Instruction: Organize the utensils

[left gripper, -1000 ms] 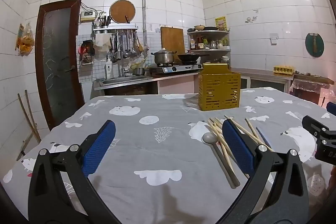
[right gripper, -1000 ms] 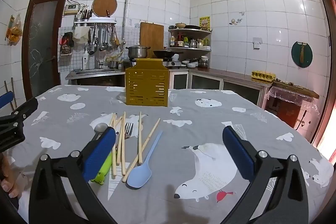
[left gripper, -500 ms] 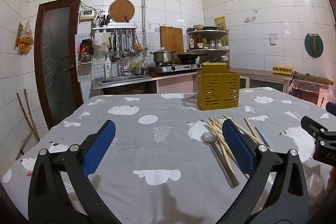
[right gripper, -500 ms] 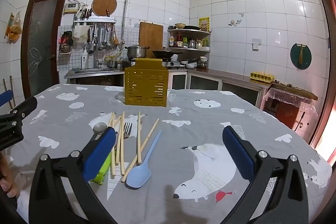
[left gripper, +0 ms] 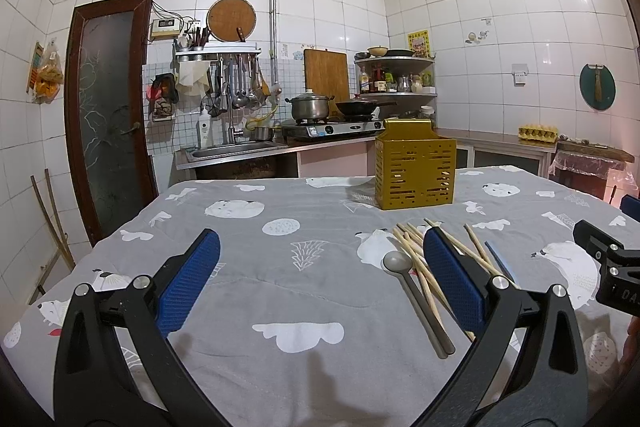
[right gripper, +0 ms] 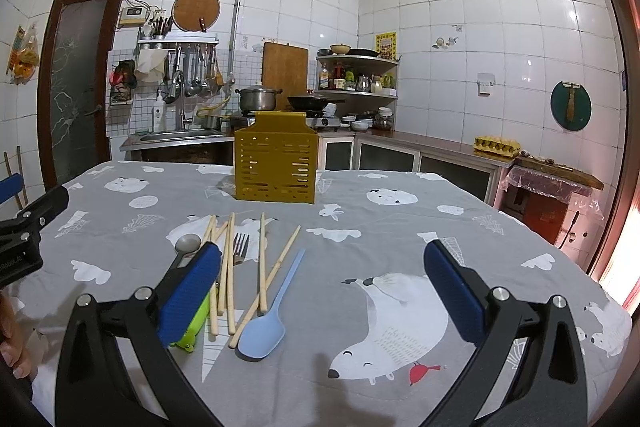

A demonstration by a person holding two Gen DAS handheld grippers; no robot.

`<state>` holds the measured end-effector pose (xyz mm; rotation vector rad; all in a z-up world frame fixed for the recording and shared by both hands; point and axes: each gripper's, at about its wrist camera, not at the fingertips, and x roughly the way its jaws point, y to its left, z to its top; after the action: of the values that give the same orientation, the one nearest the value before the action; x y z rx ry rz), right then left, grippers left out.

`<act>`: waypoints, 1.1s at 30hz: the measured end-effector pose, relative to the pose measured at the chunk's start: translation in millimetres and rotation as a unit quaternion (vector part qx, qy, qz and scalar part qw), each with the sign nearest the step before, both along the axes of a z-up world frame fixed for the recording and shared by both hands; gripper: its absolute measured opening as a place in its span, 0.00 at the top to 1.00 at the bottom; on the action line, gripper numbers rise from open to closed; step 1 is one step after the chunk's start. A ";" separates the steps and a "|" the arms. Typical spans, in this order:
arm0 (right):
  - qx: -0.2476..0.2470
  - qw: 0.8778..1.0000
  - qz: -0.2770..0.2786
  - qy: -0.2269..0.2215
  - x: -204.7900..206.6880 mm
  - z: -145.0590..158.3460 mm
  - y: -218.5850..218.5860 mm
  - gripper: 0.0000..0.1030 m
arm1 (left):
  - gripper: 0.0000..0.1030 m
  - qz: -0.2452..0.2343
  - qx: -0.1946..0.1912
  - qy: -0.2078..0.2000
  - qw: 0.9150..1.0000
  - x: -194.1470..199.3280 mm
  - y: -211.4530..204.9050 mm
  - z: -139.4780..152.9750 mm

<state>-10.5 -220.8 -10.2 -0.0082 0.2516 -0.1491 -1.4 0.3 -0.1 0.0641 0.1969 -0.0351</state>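
Note:
A yellow slotted utensil holder (left gripper: 415, 171) (right gripper: 276, 163) stands upright on the grey patterned tablecloth (left gripper: 280, 267) (right gripper: 400, 235). In front of it lie several wooden chopsticks (right gripper: 230, 267) (left gripper: 416, 259), a grey metal spoon (left gripper: 416, 303) (right gripper: 188, 243), a metal fork (right gripper: 240, 247) with a green handle (right gripper: 196, 323), and a light blue spoon (right gripper: 272, 311). My left gripper (left gripper: 320, 283) hovers open and empty, left of the pile. My right gripper (right gripper: 320, 287) is open and empty, its left finger (right gripper: 192, 295) over the pile's near end.
Beyond the table's far edge are a sink (left gripper: 236, 147), a stove with a pot (left gripper: 310, 107) and pan, and a counter with an egg tray (right gripper: 496, 145). A dark door (left gripper: 108, 115) is at the left. A person's hand (right gripper: 12, 343) shows at the left edge.
Both views have shifted only slightly; the utensils and the holder lie as before and both grippers stay open.

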 end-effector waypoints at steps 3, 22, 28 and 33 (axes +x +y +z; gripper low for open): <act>0.000 1.000 0.000 0.000 0.0 -0.1 -0.3 0.04 | 0.05 0.000 0.000 0.001 1.000 -0.3 -0.3 0.3; -0.001 1.000 -0.004 0.002 1.3 -0.4 -0.2 0.04 | 0.05 0.000 -0.001 0.004 1.000 1.1 -0.6 -2.6; -0.003 1.000 -0.006 0.000 1.4 -0.5 0.7 0.04 | 0.05 0.000 -0.002 0.005 1.000 2.7 0.0 -3.5; -0.002 1.000 -0.007 -0.001 1.7 -0.6 0.5 0.04 | 0.05 0.000 -0.003 0.005 1.000 2.9 0.3 -2.9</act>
<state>-8.9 -220.4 -10.8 -0.0112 0.2497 -0.1628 1.5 0.6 -3.0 0.0583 0.2068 -0.0355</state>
